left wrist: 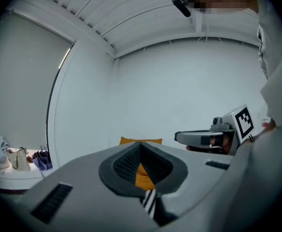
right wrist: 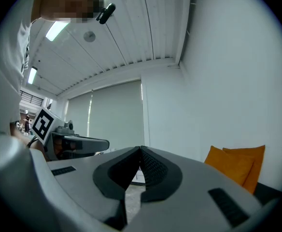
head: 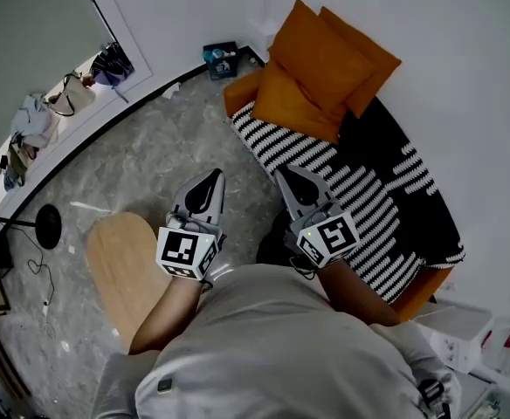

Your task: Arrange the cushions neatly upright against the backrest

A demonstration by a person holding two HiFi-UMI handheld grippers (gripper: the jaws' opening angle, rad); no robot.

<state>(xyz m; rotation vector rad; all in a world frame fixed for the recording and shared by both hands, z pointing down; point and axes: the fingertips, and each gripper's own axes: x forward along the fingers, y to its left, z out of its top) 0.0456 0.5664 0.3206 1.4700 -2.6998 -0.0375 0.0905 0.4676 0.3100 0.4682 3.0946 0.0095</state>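
Ahead, the orange cushions (head: 320, 68) lie piled at the far end of the sofa (head: 386, 199). The right gripper (head: 290, 177) is nearer to them than the left gripper (head: 210, 182); both are closed and empty.

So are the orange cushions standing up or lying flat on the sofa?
Standing, tilted back. In the right gripper view the two orange cushions rise on edge, one behind the other, leaning toward the wall.

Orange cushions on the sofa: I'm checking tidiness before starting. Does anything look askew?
Yes. The square orange fabric cushions are heaped at the far end of the black-and-white striped sofa, overlapping and tilted at different angles rather than spaced in a row. Nothing looks spilled or damaged.
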